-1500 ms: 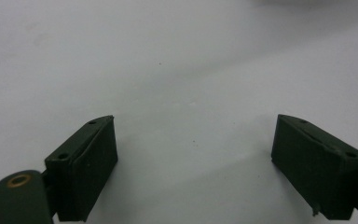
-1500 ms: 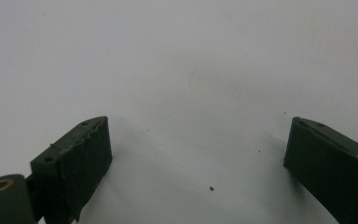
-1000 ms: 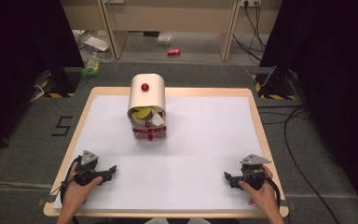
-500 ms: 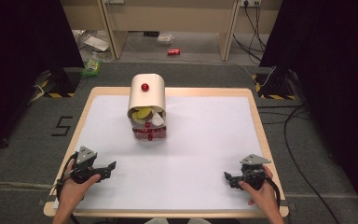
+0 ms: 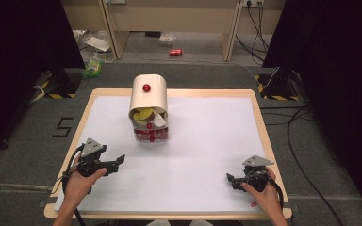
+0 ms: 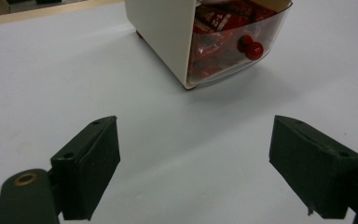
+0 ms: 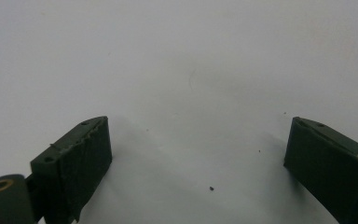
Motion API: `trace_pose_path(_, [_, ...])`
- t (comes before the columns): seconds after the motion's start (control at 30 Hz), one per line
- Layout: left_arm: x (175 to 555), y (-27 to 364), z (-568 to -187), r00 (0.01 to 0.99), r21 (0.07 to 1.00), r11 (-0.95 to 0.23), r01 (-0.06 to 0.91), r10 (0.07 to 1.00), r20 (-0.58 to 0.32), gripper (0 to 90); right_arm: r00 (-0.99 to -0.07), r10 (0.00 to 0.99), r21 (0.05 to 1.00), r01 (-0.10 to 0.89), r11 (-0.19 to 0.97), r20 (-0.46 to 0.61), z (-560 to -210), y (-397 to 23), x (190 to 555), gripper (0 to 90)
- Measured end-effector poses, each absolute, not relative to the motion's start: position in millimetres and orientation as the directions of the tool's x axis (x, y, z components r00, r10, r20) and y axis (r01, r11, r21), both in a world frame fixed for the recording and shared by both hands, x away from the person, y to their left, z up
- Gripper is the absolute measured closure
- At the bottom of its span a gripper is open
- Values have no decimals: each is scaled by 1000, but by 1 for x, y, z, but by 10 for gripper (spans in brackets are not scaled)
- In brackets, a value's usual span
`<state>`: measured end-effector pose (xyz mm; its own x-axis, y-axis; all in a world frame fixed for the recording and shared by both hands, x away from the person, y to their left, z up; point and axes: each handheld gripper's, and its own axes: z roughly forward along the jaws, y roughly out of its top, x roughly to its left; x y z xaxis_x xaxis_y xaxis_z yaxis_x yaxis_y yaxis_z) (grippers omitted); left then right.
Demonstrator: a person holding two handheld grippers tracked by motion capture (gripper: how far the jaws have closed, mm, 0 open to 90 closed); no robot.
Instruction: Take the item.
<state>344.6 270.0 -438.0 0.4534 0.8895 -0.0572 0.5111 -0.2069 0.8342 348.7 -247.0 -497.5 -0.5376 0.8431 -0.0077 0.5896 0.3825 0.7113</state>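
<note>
we aim our left gripper (image 5: 115,162), jaws spread wide, at the cream snack box's (image 5: 149,101) clear drawer (image 6: 235,44); our right gripper (image 5: 232,180), also spread, waits apart.

Open white table (image 5: 207,155) between both grippers — sole obstacle the cream container (image 5: 149,107), far-centre.

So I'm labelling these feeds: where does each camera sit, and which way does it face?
High view: above the person's side, facing forward and down on the table; both hands show.
Left gripper view: on the left gripper, facing the snack box; open jaws show.
Right gripper view: on the right gripper, facing bare tabletop; open jaws show.
High and left gripper views share the snack box.
</note>
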Motion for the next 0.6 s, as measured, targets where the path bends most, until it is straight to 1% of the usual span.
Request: trace_pose_path(0.6, [359, 241, -403, 522, 863, -245, 442, 853, -25, 190, -536, 844, 711, 591, 381, -6, -498, -247, 349, 77])
